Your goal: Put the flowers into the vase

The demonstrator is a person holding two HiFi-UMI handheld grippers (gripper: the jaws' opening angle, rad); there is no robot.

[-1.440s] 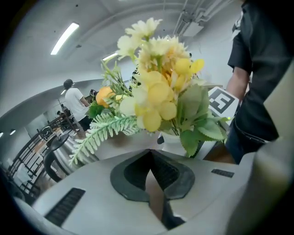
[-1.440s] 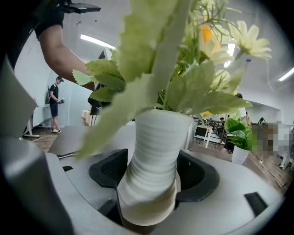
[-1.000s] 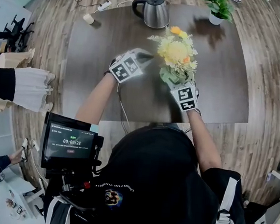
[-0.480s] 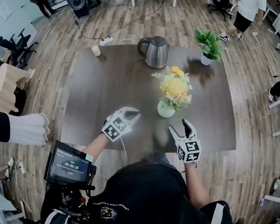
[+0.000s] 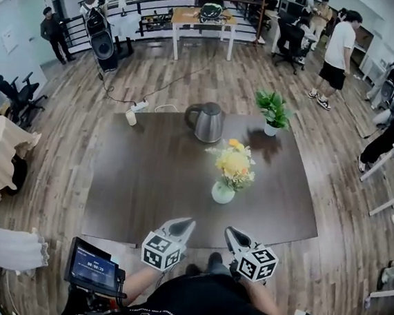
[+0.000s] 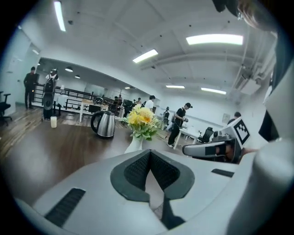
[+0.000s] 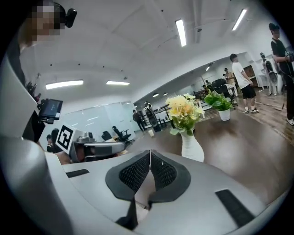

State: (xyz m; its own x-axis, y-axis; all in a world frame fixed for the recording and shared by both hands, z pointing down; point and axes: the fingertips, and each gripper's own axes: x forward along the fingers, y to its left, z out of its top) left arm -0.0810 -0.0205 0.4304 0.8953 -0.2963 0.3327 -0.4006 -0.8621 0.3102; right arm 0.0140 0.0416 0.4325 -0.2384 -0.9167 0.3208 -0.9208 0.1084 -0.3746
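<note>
1. Hovering over the near edge of the dark wooden table (image 5: 146, 183), the left claw (image 5: 182, 225) has its jaws pressed together. Its own view shows the two ribbed pads meeting in one seam with nothing between them.
2. The right claw (image 5: 232, 234) hangs just beside it on the right, the two tips apart and pointing the same way across the table. Its jaws have just been closing and now meet as well, and nothing is caught between the pads.
3. The flowers (image 5: 235, 164), yellow with an orange bloom and pale green sprigs, stand upright in the white vase (image 5: 223, 192). The vase is well ahead of both claws and touches neither.
4. In the head view the vase lies between the lines of the two tips, a little nearer the right claw's side.
5. In the left gripper view the bouquet stands ahead, just left of the jaw seam. In the right gripper view it stands ahead and to the right of the seam.
6. A steel kettle (image 5: 208, 122) stands beyond the vase, farther from the claws and slightly left.
7. A potted plant (image 5: 274, 109) in a white pot sits at the far right of the table, far ahead of the right claw.
8. A small white cup (image 5: 131, 117) stands at the far left corner, far ahead of the left claw and off to its left.
9. A small screen (image 5: 94, 266) sits behind and left of the left claw, close to the person's body.
</note>
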